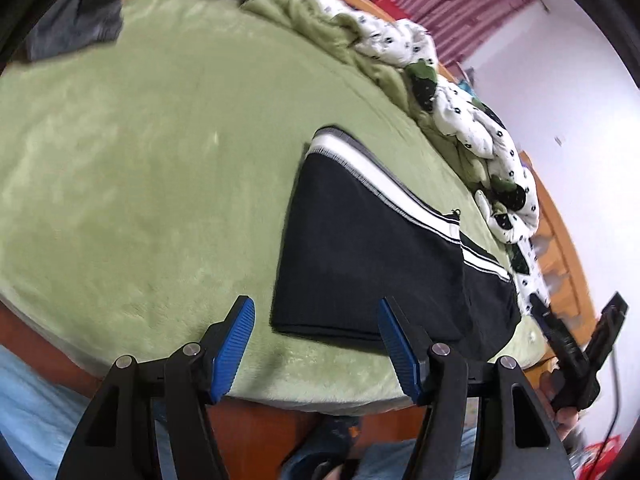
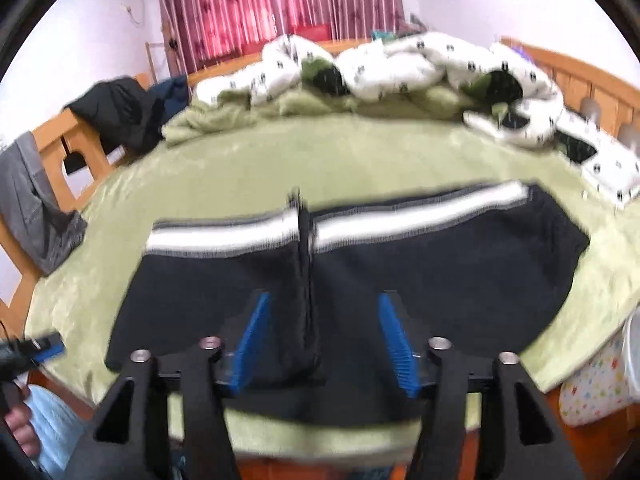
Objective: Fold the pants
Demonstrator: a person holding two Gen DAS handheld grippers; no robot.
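Dark navy pants (image 1: 360,248) with a white side stripe (image 2: 224,236) lie folded and flat on a green blanket (image 1: 140,168), close to the bed's near edge. My left gripper (image 1: 314,312) hovers open over the near corner of the pants with nothing between its blue pads (image 1: 234,340). My right gripper (image 2: 324,300) is open above the middle of the pants. A raised ridge of dark fabric (image 2: 306,280) stands between its pads (image 2: 256,332), and neither pad touches it. The right gripper (image 1: 576,344) also shows at the right in the left wrist view.
A crumpled white patterned quilt (image 2: 400,68) lies along the far side of the bed. Dark clothes (image 2: 120,108) and a grey garment (image 2: 32,200) hang on the wooden bed frame (image 2: 56,140) at the left. Red curtains (image 2: 260,4) hang behind. The person's light blue clothing (image 1: 28,408) shows below the bed edge.
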